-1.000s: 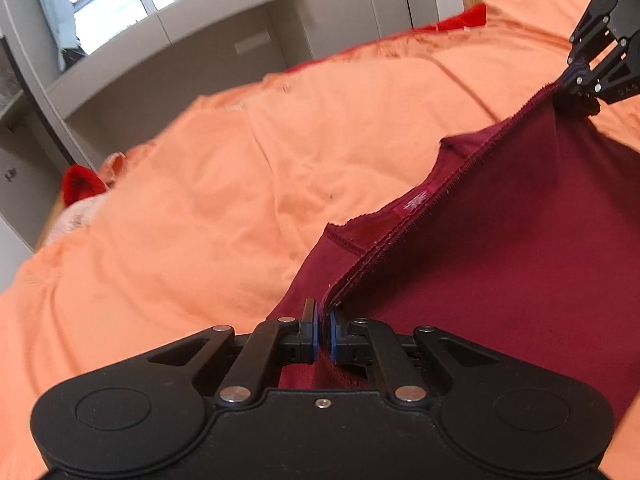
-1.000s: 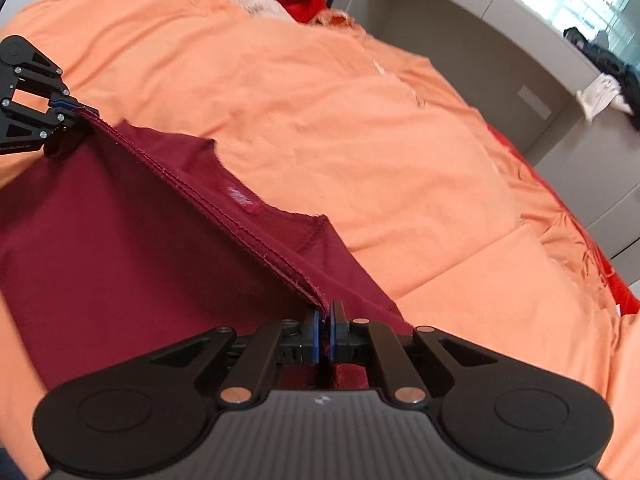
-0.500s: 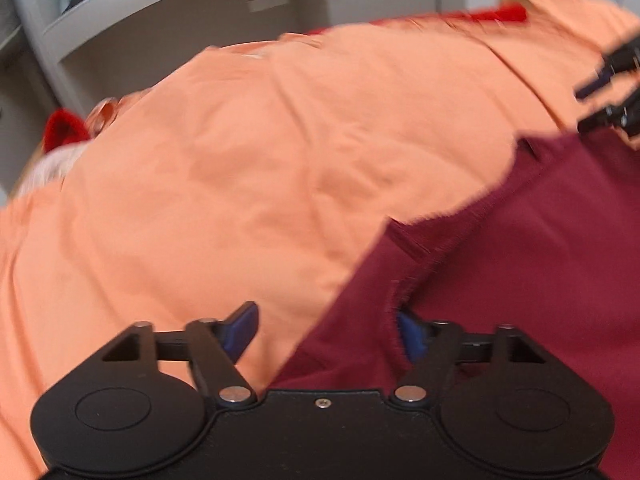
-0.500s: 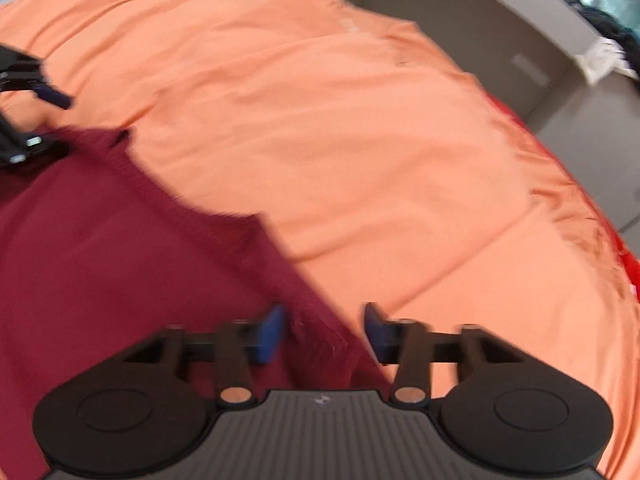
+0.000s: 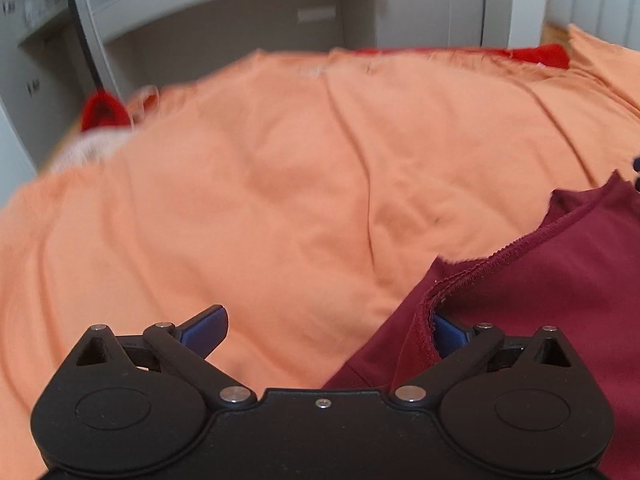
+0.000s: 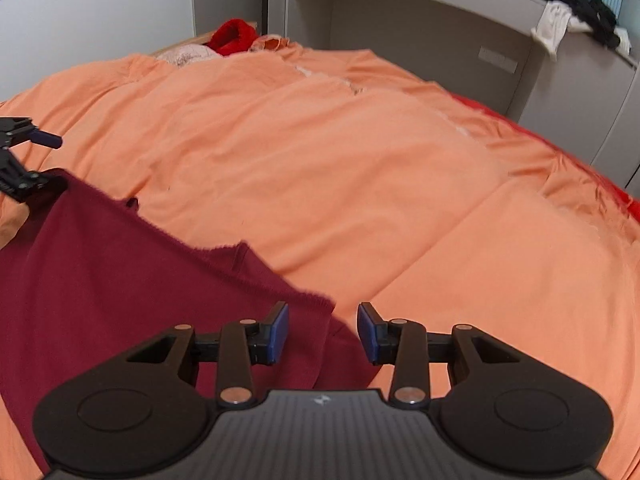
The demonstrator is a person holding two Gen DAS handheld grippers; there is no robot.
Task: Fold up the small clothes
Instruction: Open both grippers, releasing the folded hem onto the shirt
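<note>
The maroon garment [image 6: 100,280] lies flat on the orange bedspread [image 6: 360,168], on the near side of the bed, its stitched hem running diagonally across the cover. The knit looks fine and matte, with a ribbed, slightly frayed edge; the bedspread is smooth cotton-like cloth with shallow creases.

My left gripper [image 5: 324,328] points down at the cover with its jaws spread wide, having just been opening. Its right blue pad [image 5: 448,332] sits tucked under a fold of the garment's hem but does not clamp it; the left pad is over bare bedspread.

My right gripper [image 6: 322,330] also tilts downward, jaws part open and just easing inward a little, with the garment's corner lying between the pads, not pinched.

Beyond the far edge of the bed lie a red cloth [image 6: 234,36] and grey built-in cabinets [image 6: 400,20]; dark clothes [image 6: 576,4] are heaped on the cabinet ledge.
</note>
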